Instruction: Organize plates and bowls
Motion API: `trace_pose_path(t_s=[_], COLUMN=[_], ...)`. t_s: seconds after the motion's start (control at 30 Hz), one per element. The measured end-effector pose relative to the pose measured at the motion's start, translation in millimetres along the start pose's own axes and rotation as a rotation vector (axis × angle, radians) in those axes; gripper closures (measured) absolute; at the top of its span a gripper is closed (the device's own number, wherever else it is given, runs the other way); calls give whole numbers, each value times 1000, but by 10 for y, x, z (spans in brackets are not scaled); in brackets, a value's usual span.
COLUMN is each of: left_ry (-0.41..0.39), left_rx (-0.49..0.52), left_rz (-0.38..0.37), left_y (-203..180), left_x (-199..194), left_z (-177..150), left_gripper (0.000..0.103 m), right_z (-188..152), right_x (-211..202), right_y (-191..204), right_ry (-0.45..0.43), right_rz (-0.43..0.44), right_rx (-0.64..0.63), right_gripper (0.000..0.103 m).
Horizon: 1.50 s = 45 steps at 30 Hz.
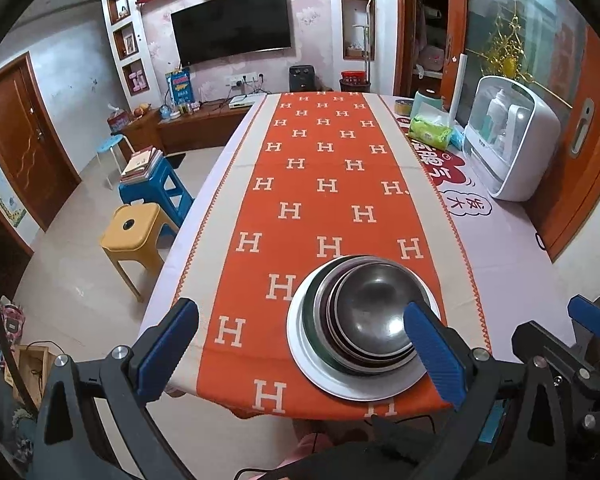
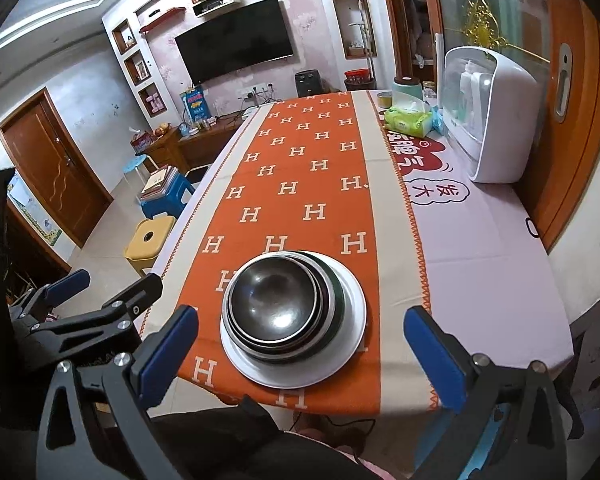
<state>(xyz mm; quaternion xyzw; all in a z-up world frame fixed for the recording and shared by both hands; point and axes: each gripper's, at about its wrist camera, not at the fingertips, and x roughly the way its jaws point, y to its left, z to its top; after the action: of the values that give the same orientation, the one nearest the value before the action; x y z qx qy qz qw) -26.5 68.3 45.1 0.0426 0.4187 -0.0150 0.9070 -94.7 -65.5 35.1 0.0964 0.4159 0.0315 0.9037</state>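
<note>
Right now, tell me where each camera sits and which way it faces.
Left wrist: on the left gripper, angled down the table; stacked dark metal bowls on a white round plate sit right of centre; right gripper shows.
Right wrist: on the right gripper, same direction; left gripper shows.
Shared: stack, orange H-patterned tablecloth, wall television.

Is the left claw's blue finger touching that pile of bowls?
Cannot tell. In the left wrist view the left gripper's right finger overlaps the bowl stack; neither view shows contact or gap.
</note>
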Motion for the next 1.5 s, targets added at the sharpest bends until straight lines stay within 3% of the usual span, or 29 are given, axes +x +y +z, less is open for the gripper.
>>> trace_pose_path(t_s=[0.4,1.5], left_ry=[-25,9], left_rx=[20,29], left_rz=[2,-16], left_y=[-37,-38], left_x=[-40,9], left_z=[12,-48], left_gripper=[1,1], right_z=[3,-92], right_x=[12,80], right_y=[9,-1], right_ry=[3,27], right_rz=[6,1], right_rx=[6,24], right_gripper=[0,0])
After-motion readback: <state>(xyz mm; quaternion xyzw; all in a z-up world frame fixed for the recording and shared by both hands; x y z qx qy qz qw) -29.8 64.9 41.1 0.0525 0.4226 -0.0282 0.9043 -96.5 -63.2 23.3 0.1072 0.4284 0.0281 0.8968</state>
